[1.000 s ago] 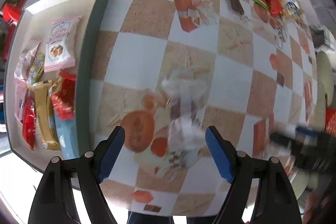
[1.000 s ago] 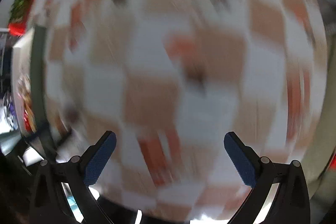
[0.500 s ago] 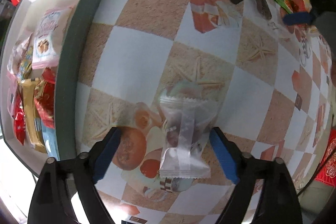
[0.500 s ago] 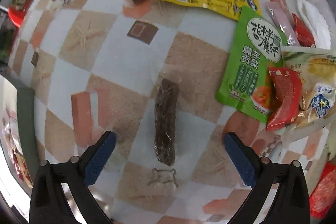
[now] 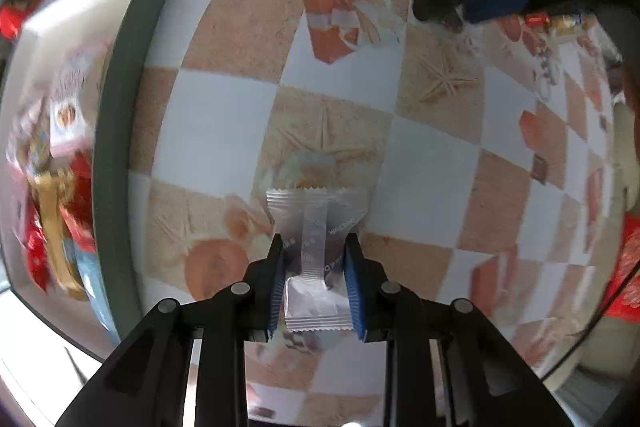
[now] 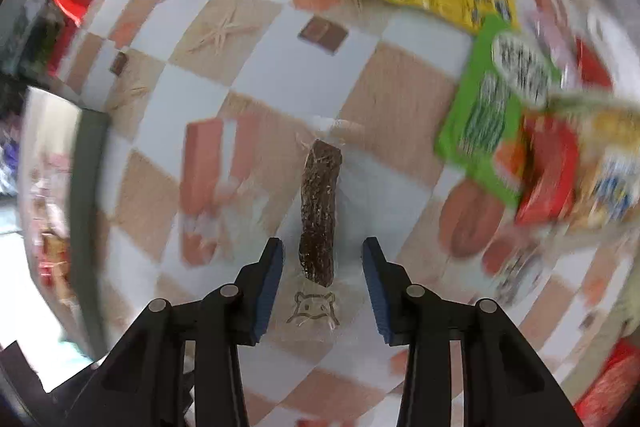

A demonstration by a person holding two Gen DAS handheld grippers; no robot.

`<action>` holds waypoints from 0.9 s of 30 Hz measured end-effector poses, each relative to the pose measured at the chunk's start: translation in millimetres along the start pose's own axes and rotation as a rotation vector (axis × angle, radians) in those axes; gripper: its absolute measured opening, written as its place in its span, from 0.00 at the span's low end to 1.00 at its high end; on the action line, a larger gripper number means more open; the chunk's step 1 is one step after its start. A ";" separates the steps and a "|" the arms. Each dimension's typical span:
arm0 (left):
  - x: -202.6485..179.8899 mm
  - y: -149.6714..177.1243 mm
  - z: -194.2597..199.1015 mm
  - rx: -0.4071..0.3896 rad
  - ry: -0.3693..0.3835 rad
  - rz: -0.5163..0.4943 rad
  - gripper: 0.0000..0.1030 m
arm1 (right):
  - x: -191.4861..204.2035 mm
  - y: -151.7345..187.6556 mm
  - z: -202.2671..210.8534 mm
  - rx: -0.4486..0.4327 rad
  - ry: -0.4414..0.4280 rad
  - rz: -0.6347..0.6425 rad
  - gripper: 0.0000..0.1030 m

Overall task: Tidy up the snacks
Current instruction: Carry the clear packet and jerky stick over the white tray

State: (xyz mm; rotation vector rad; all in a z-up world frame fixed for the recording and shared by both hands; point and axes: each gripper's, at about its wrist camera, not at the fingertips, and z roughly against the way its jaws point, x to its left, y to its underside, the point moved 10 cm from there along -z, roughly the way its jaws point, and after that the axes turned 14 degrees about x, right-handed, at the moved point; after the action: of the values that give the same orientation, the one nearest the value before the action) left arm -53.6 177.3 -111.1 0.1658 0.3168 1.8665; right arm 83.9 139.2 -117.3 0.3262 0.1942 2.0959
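Clear-wrapped white snack (image 5: 316,247) pinched between the just-closed left gripper (image 5: 315,283), dark brown bar (image 6: 320,215) lying untouched between the closing, part-open right gripper (image 6: 323,283), checkered counter (image 5: 224,131) beneath

A: How does the left hand-held gripper (image 5: 316,279) stand?
B: It points straight down. Its jaws have just been closing, and the blue pads (image 5: 354,291) now press on both sides of a clear wrapper (image 5: 314,259).
A: And the right hand-held gripper (image 6: 322,267)?
B: Also pointing down. Its jaws have just been closing too, but the pads (image 6: 269,287) stand clear of the dark bar (image 6: 320,215) between them, a gap on each side.
A: Does either gripper show in the other's view?
B: The right one shows, dark and blurred, at the top right of the left wrist view.
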 end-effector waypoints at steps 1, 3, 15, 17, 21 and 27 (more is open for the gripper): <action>0.2 1.6 6.2 -0.011 -0.001 0.000 0.29 | -0.4 9.1 1.4 0.000 -0.047 -0.014 0.41; -0.7 9.7 17.2 -0.033 0.007 -0.018 0.29 | -2.2 32.4 2.6 0.002 -0.106 -0.026 0.41; 32.6 51.8 85.9 -0.138 0.041 -0.021 0.29 | -13.5 128.2 2.5 0.003 -0.269 -0.123 0.41; 48.2 61.0 93.2 -0.146 0.030 -0.012 0.29 | -6.8 136.2 4.5 0.013 -0.262 -0.139 0.41; 71.3 76.3 102.1 -0.151 0.012 0.013 0.29 | -20.2 137.4 -18.1 0.086 -0.136 -0.095 0.44; 84.9 90.4 118.8 -0.171 -0.012 0.042 0.29 | -14.3 123.1 -36.9 0.079 -0.051 -0.102 0.53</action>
State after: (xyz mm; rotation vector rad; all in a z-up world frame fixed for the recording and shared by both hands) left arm -130.2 247.8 25.4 0.0671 0.1458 1.9237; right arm -20.5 62.9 -121.6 0.4086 0.2578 1.9808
